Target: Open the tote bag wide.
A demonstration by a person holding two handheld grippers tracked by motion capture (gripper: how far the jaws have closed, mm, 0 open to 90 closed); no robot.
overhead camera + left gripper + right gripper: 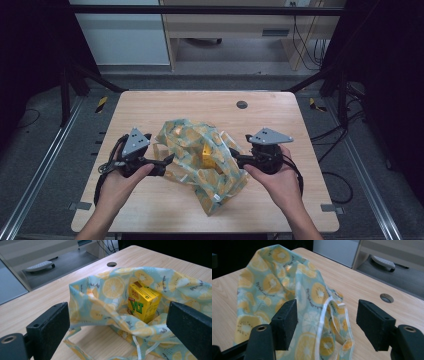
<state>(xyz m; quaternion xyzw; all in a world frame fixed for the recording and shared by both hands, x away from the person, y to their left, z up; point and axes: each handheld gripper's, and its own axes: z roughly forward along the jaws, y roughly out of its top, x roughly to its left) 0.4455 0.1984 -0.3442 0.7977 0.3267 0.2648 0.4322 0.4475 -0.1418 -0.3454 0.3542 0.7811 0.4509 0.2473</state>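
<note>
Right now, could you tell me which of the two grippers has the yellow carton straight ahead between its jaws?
The left gripper: its view looks into the open bag at the yellow carton. The right gripper faces the bag's outside.

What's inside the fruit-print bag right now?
A yellow drink carton stands inside the fruit-print bag, its upper part showing through the open mouth. Its base is sunk in the folds of fabric, and anything lying deeper beneath them is covered.
</note>
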